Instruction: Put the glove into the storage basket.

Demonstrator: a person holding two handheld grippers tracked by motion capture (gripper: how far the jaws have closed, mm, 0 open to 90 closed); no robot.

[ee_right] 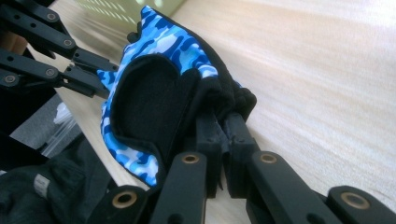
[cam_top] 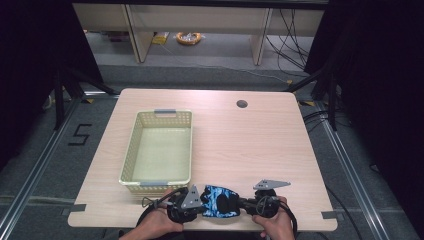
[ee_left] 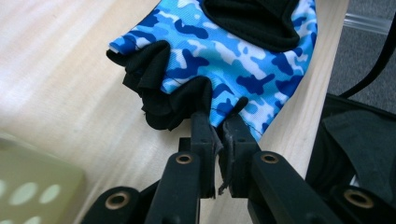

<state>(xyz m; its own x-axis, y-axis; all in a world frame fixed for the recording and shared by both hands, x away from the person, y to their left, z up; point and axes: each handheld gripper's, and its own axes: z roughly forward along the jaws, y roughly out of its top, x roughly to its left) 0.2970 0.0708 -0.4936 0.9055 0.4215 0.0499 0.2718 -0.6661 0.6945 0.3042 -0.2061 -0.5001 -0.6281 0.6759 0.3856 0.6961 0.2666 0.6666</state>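
Note:
A blue camouflage fingerless glove (cam_top: 220, 201) with black trim lies at the table's near edge, stretched between both grippers. My left gripper (cam_top: 198, 202) is shut on the glove's finger end (ee_left: 219, 109), pinching the blue fabric beside the black finger openings. My right gripper (cam_top: 245, 203) is shut on the glove's black cuff (ee_right: 219, 100) at the opposite end. In the right gripper view the left gripper's black jaws reach in from the upper left onto the glove (ee_right: 163, 46).
A pale green perforated basket (cam_top: 131, 150) stands on the left half of the wooden table (cam_top: 250, 145), just beyond the left gripper. A round cable hole (cam_top: 242, 104) sits near the far edge. The table's near edge (ee_left: 317, 84) runs right under the glove.

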